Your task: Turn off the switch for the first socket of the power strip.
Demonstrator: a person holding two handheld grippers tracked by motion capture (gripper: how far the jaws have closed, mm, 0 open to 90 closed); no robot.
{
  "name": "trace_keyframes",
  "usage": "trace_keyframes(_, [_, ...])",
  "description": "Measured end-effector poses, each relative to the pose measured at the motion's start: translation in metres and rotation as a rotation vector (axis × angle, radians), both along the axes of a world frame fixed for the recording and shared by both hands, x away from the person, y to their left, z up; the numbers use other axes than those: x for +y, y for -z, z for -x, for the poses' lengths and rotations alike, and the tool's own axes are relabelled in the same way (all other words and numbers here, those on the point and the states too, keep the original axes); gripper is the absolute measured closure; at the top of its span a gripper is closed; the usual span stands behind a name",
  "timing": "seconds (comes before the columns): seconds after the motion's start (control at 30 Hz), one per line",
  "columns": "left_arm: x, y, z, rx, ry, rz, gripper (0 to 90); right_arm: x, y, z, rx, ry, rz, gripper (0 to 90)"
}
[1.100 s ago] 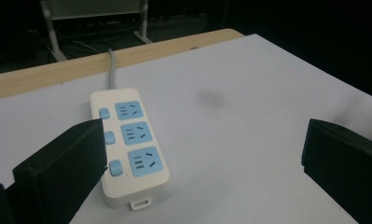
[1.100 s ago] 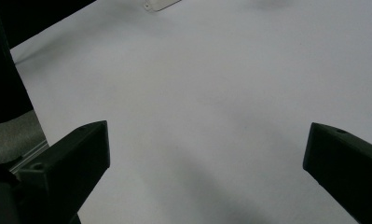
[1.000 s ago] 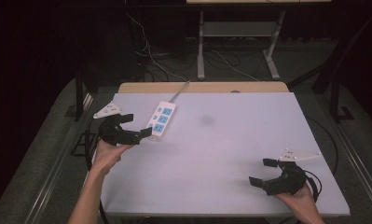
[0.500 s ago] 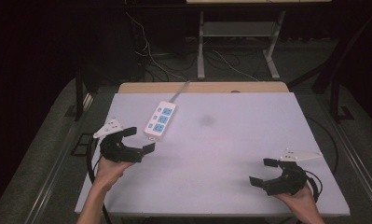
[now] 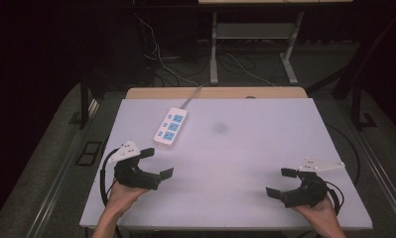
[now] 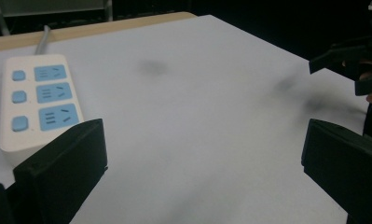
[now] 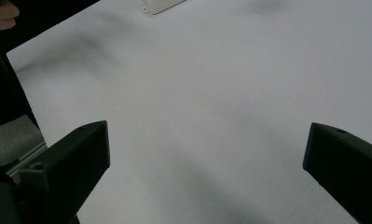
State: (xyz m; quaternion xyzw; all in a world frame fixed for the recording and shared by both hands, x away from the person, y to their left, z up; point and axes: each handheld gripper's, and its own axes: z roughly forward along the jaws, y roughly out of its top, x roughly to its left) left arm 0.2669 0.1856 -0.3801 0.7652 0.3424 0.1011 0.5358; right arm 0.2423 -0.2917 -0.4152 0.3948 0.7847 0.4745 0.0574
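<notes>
Both tongs wide open, holding nothing. My left tongs (image 5: 157,163) at 8 o'clock, power strip (image 5: 171,127) near at its 1. Right tongs (image 5: 280,182) at 4 on tabletop (image 5: 245,148).

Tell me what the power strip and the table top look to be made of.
Power strip: apparently moulded plastic, a smooth white body with rounded edges, plus blue socket faces and buttons; slight sheen. Table top: a pale, matte sheet, possibly laminate or a mat, uniform with faint dark smudges; a light wood-look board shows along its far edge.
</notes>
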Motion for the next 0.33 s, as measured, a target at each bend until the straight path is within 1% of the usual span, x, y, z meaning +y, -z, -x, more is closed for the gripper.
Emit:
trace_keyframes(0.1, [-0.001,0.011,0.005,0.018,0.007,0.004,0.0,0.0,0.0,0.0,-0.002,0.001,-0.001,0.3])
trace_keyframes(0.13, [-0.002,0.017,0.007,0.026,0.013,0.005,0.0,0.0,0.0,0.0,-0.002,0.001,-0.001,0.3])
trace_keyframes(0.2, [-0.004,0.023,0.009,0.046,0.026,-0.002,0.0,-0.001,0.001,0.0,0.0,0.001,0.002,0.3])
trace_keyframes(0.27, [-0.007,0.027,0.011,0.058,0.045,-0.023,0.0,-0.001,0.001,0.0,0.002,0.003,0.004,0.3])
trace_keyframes(0.33, [-0.009,0.03,0.012,0.069,0.054,-0.027,0.0,-0.001,0.001,0.001,0.003,0.007,0.006,0.3])
